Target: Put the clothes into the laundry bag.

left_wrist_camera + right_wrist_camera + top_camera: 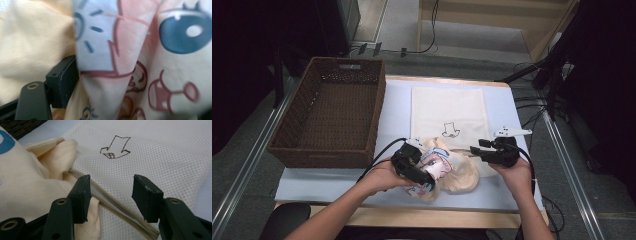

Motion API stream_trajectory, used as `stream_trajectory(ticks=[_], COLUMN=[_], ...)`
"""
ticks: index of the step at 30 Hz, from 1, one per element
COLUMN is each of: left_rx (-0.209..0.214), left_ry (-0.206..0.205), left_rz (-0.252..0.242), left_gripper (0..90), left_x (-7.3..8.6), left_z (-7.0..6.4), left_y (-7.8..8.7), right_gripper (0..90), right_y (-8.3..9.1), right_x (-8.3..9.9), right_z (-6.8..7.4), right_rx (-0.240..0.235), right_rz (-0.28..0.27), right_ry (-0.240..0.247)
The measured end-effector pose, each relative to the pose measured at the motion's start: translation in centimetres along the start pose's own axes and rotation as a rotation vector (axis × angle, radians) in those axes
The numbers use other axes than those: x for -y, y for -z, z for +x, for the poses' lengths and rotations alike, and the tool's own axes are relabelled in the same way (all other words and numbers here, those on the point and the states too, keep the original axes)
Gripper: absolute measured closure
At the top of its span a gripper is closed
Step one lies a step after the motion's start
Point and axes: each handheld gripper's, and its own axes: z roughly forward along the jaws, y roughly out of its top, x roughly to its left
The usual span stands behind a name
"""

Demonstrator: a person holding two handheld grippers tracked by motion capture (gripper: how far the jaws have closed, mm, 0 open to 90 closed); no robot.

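Cream cartoon-printed cloth garment [140, 62] sits clamped in the left gripper [416, 169] at the near table edge — right gripper [110, 195], jaws apart, should pinch the white mesh laundry bag [155, 157] hem squarely

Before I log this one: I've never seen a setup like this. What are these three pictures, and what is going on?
No machine here: a person at a table holds a hand-held two-jaw gripper in each hand. The high view looks down from above; the other two pictures come from cameras riding on each gripper.

On the table lie a brown wicker basket, a cream mesh bag with a drawn arrow, and a cream garment printed with cartoon faces.

The left gripper is closed on the garment, whose cloth drapes over its jaws in its own view. The right gripper is open, its jaws straddling the mesh bag's zipped edge beside the garment, holding nothing.
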Motion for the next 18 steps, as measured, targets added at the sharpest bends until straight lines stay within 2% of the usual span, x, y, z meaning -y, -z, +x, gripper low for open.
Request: stream_trajectory(ticks=[6,7,9,11,14,18], left_rx=[-0.02,-0.02,-0.013,-0.023,-0.042,-0.029], left_ry=[0.001,0.001,0.011,0.016,0.019,0.026], left_rz=[-0.024,-0.024,-0.057,-0.073,-0.096,-0.132], left_gripper=[19.4,19.5,19.9,21.3,24.2,31.8], left_x=[0.3,0.3,1.0,1.5,2.0,1.9], left_z=[-0.4,-0.4,-0.7,-1.0,-1.1,-1.0], left_y=[2.4,2.4,3.4,4.0,4.6,4.7], right_gripper=[50.5,50.4,49.9,49.6,49.3,50.9], right_y=[-0.5,-0.7,-1.2,-1.8,-2.9,-4.1], right_x=[0.0,0.0,0.0,0.1,0.1,-0.1], right_z=[0.3,0.4,0.6,0.9,1.3,1.6], right_rx=[0.0,0.002,0.0,0.001,0.004,0.008], right_rz=[0.011,0.017,0.033,0.054,0.085,0.112], right_ry=[0.017,0.023,0.033,0.052,0.075,0.106])
